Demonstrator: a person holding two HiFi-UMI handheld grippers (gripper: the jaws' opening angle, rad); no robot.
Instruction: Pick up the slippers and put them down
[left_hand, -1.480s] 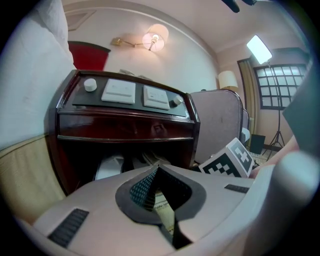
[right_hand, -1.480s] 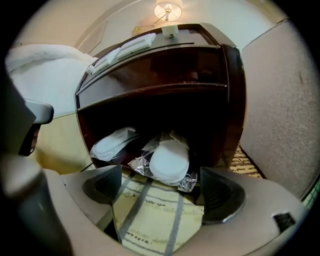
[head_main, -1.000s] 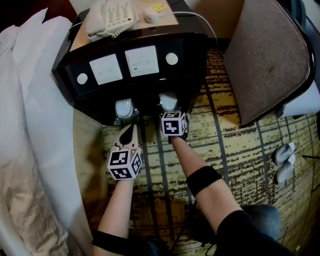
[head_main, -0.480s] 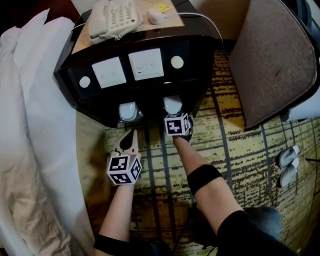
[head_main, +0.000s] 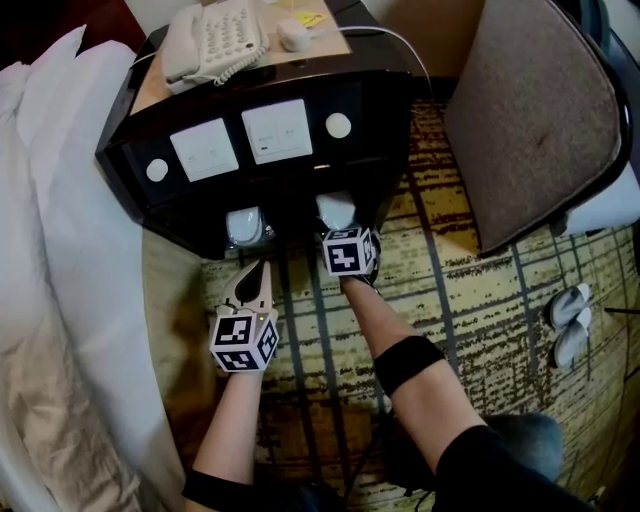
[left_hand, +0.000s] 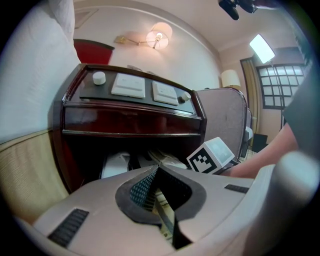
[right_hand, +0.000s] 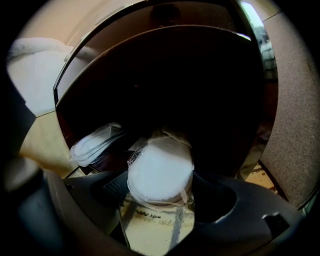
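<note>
A white plastic-wrapped slipper (head_main: 337, 208) is sitting between the jaws of the right gripper (right_hand: 160, 192), which have just been closing on it, inside the open bottom of the dark wooden nightstand (head_main: 385, 150) ahead. A second white wrapped slipper (head_main: 245, 225) is lying in that recess just ahead of the left gripper (head_main: 262, 270), with the white-sheeted bed (head_main: 70, 230) lying to that gripper's left.

You face a dark bedside table (head_main: 300, 190) on yellow carpet (head_main: 470, 290), with a white bed (head_main: 60, 230) and a brown chair (head_main: 540, 110) beside it.

Two white slipper packs in clear wrap lie under the nightstand (head_main: 300, 185): the right pack (head_main: 337, 210), and the left pack (head_main: 244, 226) at its 9 o'clock. A loose pair (head_main: 568, 322) lies well apart, at 4 o'clock.
</note>
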